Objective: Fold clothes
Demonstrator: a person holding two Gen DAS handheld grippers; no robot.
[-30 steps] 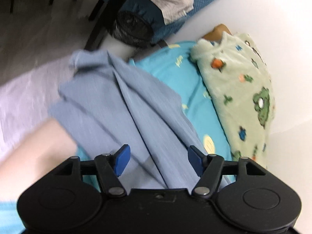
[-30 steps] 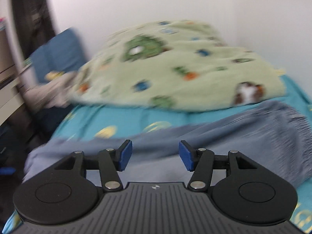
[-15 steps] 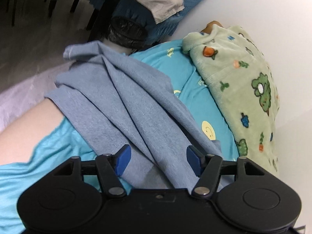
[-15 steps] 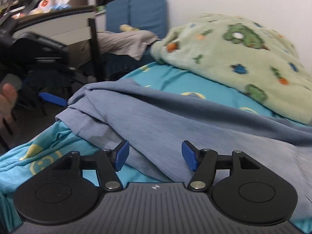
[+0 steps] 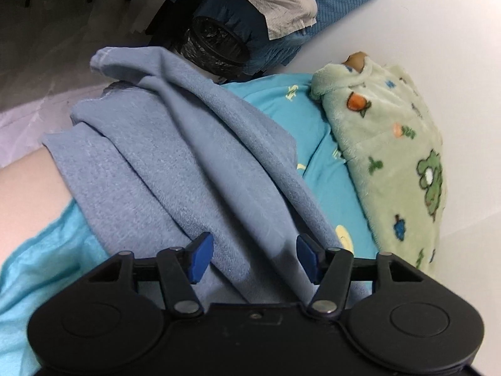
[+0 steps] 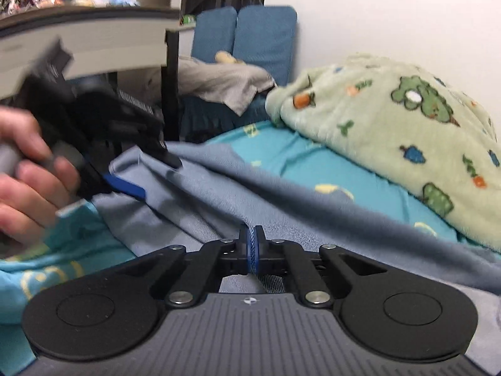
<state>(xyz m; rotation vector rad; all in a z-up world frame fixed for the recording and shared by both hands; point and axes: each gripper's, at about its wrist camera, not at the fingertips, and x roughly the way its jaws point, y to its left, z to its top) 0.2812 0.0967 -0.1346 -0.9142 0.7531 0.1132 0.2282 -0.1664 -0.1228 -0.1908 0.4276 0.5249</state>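
My right gripper (image 6: 253, 252) has its blue pads pressed flat together, and a fold of the blue-grey garment (image 6: 281, 216) is pinched between them; the cloth rises in a ridge straight out of the pinch. My left gripper (image 5: 254, 258) stands wide open over the same garment (image 5: 175, 163), its two blue pads spread well apart with rumpled cloth lying between and beneath them, but nothing is clamped there. The garment lies bunched in long folds across the turquoise bedsheet (image 5: 275, 100), which I take as my landmark: the cloth covers the near part of the sheet, and one end of it reaches toward the sheet's edge by the floor. Beyond the garment, on the far side of the sheet against the white wall, sits a pale green fleece blanket (image 5: 404, 144) printed with small animals and carrots; it is apart from the garment, with a strip of bare sheet between them. From my right camera I see my left gripper (image 6: 128, 169) blurred above the garment's far end, held in my left hand (image 6: 28, 181), one blue pad just over the cloth. Past the foot of the sheet stand a black bin (image 5: 216, 47), a dark blue cushion (image 6: 244, 37) with a beige cloth (image 6: 219, 81) draped near it, and a desk edge (image 6: 87, 44).
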